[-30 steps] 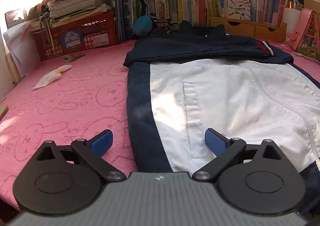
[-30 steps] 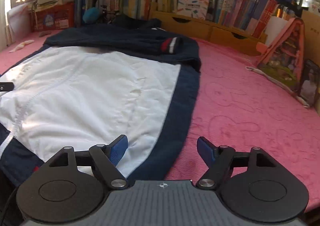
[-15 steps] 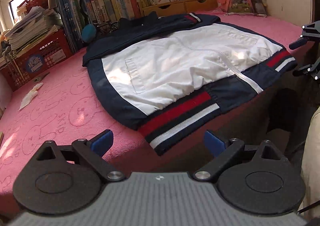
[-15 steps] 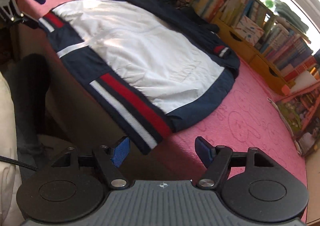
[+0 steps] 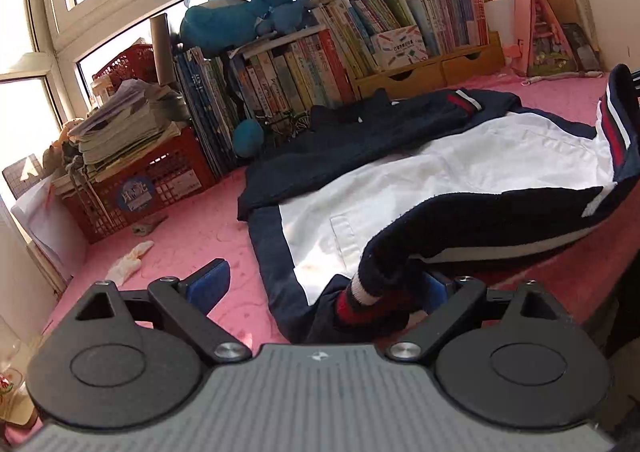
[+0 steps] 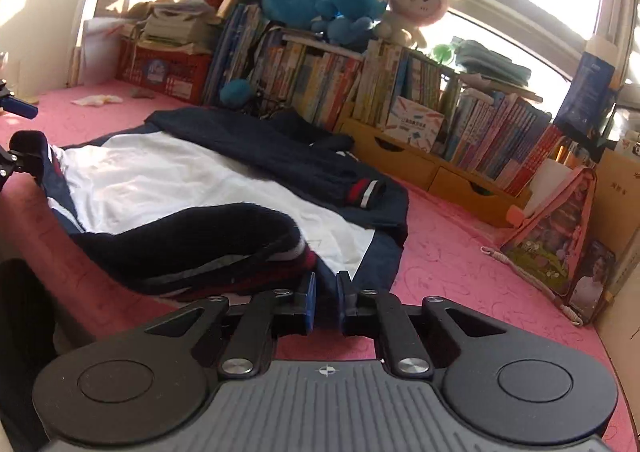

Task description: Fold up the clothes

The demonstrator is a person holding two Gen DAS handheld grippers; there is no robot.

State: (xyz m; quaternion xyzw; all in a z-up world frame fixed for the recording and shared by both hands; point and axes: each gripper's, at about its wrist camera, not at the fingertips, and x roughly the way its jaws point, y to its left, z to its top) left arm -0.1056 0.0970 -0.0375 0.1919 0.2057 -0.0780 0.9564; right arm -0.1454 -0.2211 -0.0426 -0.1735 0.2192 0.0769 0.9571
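I am looking along both grippers at a navy and white jacket (image 5: 472, 176) spread face-up on a pink bed cover (image 5: 192, 228); a sleeve with a red and white cuff (image 6: 366, 190) lies folded across its chest near the far end, in front of a row of books (image 5: 320, 64); so the sleeve step looks done, as far as I can judge.

My right gripper (image 6: 325, 298) has just been closing; its blue pads (image 6: 308, 302) now stand nearly together, and the striped hem (image 6: 288, 256) bunches up right at them, lifted off the bed; I take it as pinched, though the fabric between the pads is hard to make out.

My left gripper (image 5: 320, 284) stands wide; one blue finger is clear over the pink cover; the other is mostly hidden behind the raised hem corner (image 5: 372, 304), which drapes against it; I cannot see a pinch there, yet the cloth sits lifted, so it may only be hooked.

The hem rises in a dark arch between my two hands; the fold of the bottom up toward the collar seems just begun; carrying it over, laying it down and smoothing are left.
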